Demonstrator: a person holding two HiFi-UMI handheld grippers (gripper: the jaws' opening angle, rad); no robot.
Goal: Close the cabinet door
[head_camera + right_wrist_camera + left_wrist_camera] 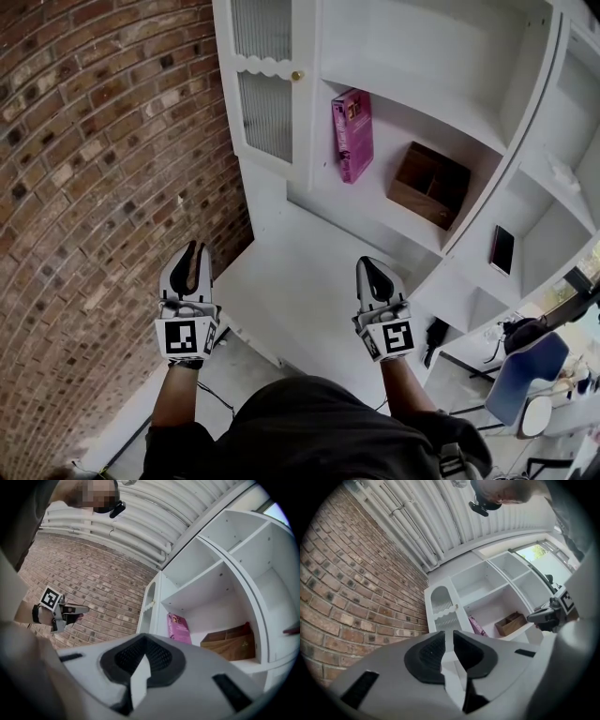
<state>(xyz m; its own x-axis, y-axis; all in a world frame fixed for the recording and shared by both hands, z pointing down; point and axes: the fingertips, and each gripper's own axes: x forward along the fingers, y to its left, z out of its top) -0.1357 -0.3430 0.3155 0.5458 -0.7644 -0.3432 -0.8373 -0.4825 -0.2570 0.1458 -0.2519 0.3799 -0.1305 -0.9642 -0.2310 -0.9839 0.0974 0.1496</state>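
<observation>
The white cabinet door stands swung open at the cabinet's left side, by the brick wall; it has two ribbed glass panels and a small brass knob. It also shows as the door and edge-on as the door. My left gripper hangs low, well below and short of the door, its jaws a narrow slit apart with nothing between them. My right gripper is level with it in front of the open shelves, jaws shut and empty.
A brick wall runs along the left. On the shelf stand a pink book and a wooden box; a dark flat item leans in a right-hand compartment. A blue chair stands at lower right.
</observation>
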